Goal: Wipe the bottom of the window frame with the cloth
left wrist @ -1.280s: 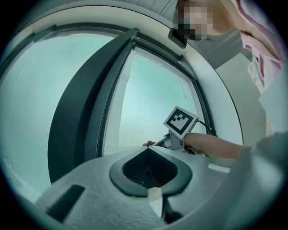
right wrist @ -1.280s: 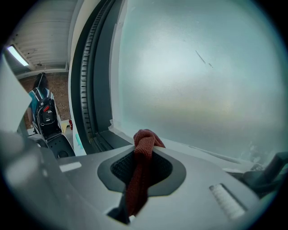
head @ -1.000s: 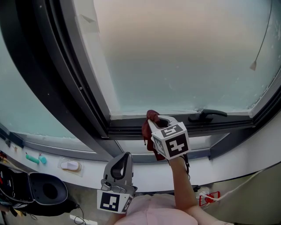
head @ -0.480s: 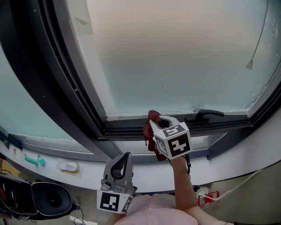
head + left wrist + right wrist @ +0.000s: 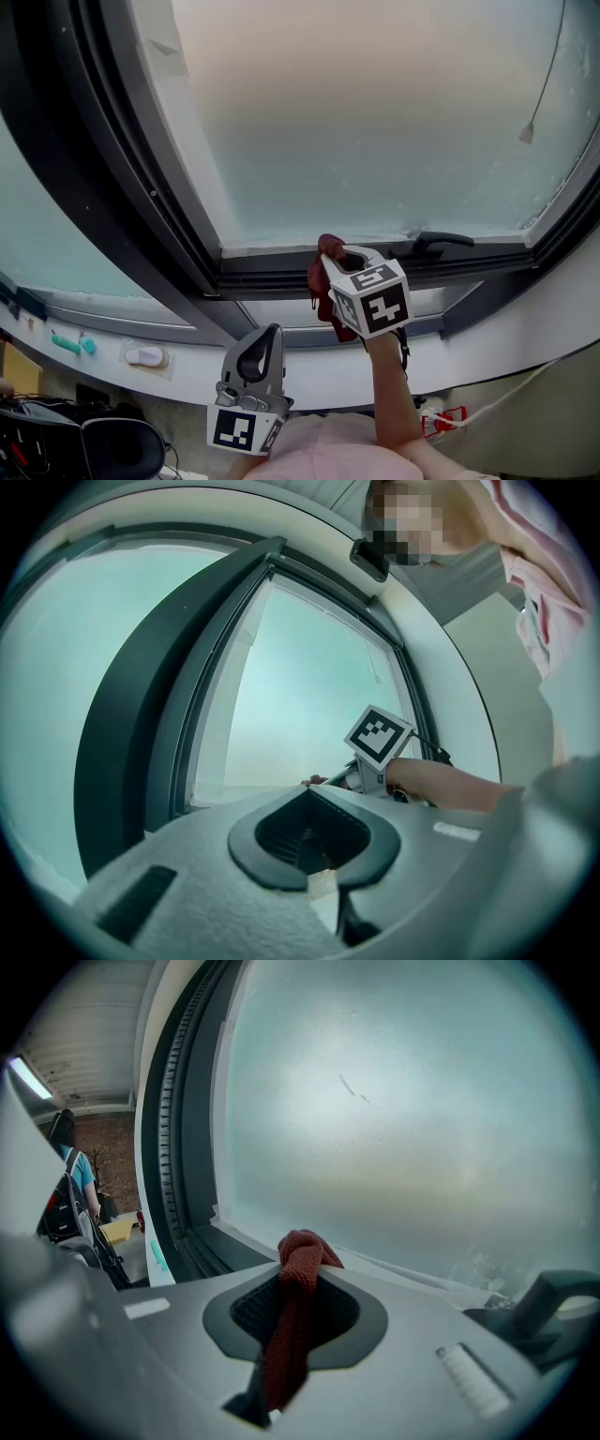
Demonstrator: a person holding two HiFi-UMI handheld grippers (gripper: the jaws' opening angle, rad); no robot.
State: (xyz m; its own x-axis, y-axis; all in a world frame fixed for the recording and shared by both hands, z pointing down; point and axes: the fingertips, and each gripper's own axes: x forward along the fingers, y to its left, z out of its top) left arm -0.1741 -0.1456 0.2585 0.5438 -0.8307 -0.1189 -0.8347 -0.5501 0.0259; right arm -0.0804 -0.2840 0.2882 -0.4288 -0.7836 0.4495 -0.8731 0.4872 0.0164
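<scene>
Frosted window glass [image 5: 375,122] fills most of the head view, with a thin cord and its small weight [image 5: 527,133] hanging at the upper right. Below the pane runs the dark bottom rail of the window frame [image 5: 272,274], a black handle [image 5: 441,242] lying along it to the right, and under that a white sill [image 5: 309,361].

The right gripper [image 5: 342,257] reaches up to the rail, left of the handle. Its own view shows the right gripper [image 5: 298,1283] with its jaws clamped on a red cloth [image 5: 291,1335] — a bunched knot of fabric sticks out past the fingertips, and the rest trails back down the middle between the pads. From the head view, the cloth [image 5: 322,274] sits at the tip of the jaws against the dark rail, with a fold drooping down the gripper's left side.

The left gripper [image 5: 267,334] is held low in front of the sill, well apart from the frame and the cloth. In its own view the left gripper [image 5: 314,832] has its pads pressed together with nothing between them — beyond them, the other gripper's marker cube [image 5: 379,735] shows against the glass.

On the sill far to the left lie a small teal object [image 5: 70,343] and a white one [image 5: 148,355].
</scene>
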